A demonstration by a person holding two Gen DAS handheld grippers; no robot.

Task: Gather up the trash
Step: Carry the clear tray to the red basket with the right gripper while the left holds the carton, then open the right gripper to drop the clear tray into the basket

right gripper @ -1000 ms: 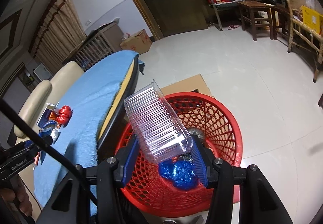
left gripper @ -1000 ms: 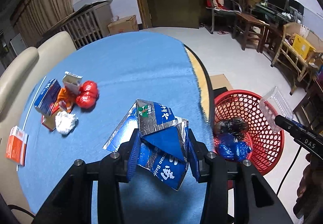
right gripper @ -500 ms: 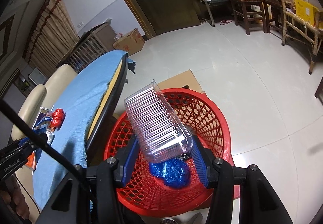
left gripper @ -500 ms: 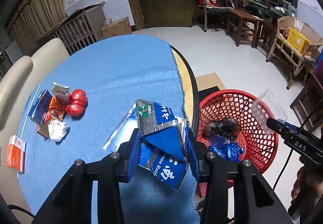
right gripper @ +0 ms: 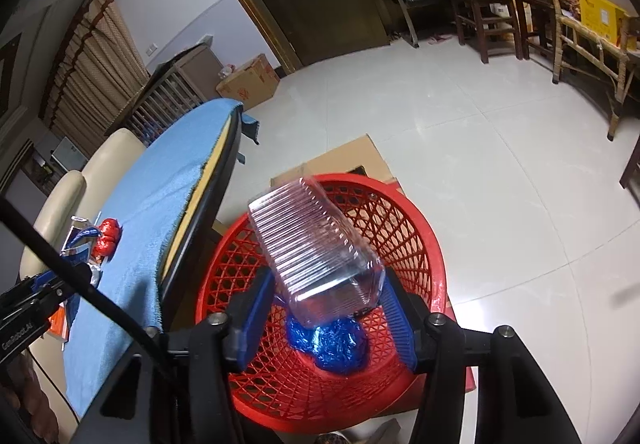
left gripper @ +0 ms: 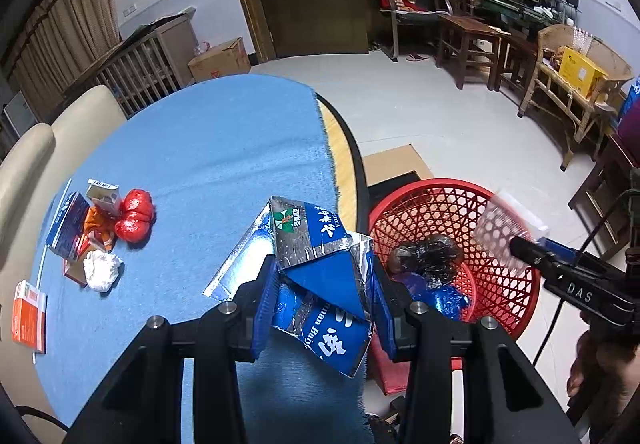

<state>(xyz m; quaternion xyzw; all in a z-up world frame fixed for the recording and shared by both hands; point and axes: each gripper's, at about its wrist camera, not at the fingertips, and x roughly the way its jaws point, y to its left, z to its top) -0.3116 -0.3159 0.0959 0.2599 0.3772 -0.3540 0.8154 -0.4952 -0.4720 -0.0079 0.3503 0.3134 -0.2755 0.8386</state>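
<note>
The clear plastic clamshell (right gripper: 320, 244) sits between the blue pads of my right hand-held gripper (right gripper: 329, 310), directly above the red basket (right gripper: 420, 228). Those jaws have just been opening: in the right wrist view there is now a gap on each side of the clamshell, so the pads no longer press it, and in the left wrist view it looks motion-blurred. I judge it is dropping into the basket, which would finish this item. Its long axis runs away from me along the fingers, the far end raised and leaning left toward the counter (right gripper: 132, 204), the near end dipping toward the blue foil wad (right gripper: 336, 344) on the basket floor.

My left hand-held gripper (left gripper: 320, 308) is clamped on the flattened blue carton (left gripper: 320, 276), holding it over the counter's edge just beside the basket; this view has slid toward the basket over the last second. The carton's long axis tilts from lower right to upper left. More trash lies well apart on the blue cloth: red wrappers (left gripper: 134, 214), a white paper wad (left gripper: 102, 269).
</note>
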